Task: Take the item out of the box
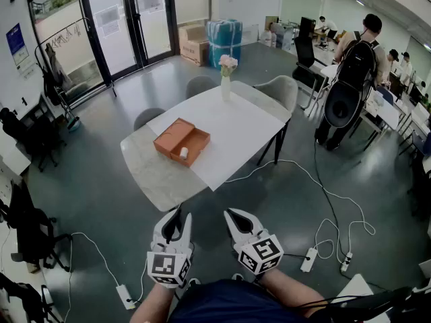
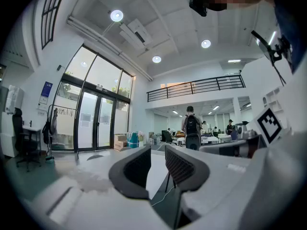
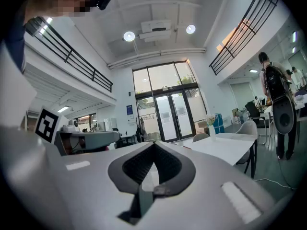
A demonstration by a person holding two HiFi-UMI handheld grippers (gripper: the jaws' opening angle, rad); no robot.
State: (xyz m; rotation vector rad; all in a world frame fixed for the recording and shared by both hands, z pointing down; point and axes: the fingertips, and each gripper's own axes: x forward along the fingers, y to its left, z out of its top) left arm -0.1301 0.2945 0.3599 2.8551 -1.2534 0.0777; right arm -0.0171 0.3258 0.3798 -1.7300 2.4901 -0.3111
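An open orange box (image 1: 176, 137) lies on the white cloth of the table (image 1: 236, 130), well ahead of me. A small white item (image 1: 183, 153) stands inside the box near its front edge. Both grippers hang low and close to my body, far short of the table. My left gripper (image 1: 174, 215) (image 2: 158, 152) is open, with a narrow gap between its jaws and nothing in it. My right gripper (image 1: 233, 214) (image 3: 154, 146) is shut, its tips touching and empty. From the right gripper view the table (image 3: 225, 145) shows off to the right.
A white vase of flowers (image 1: 226, 79) stands at the table's far end, with grey chairs (image 1: 278, 90) around it. White cables and power strips (image 1: 308, 258) lie across the floor on both sides of me. A person with a backpack (image 1: 353, 79) stands at the right.
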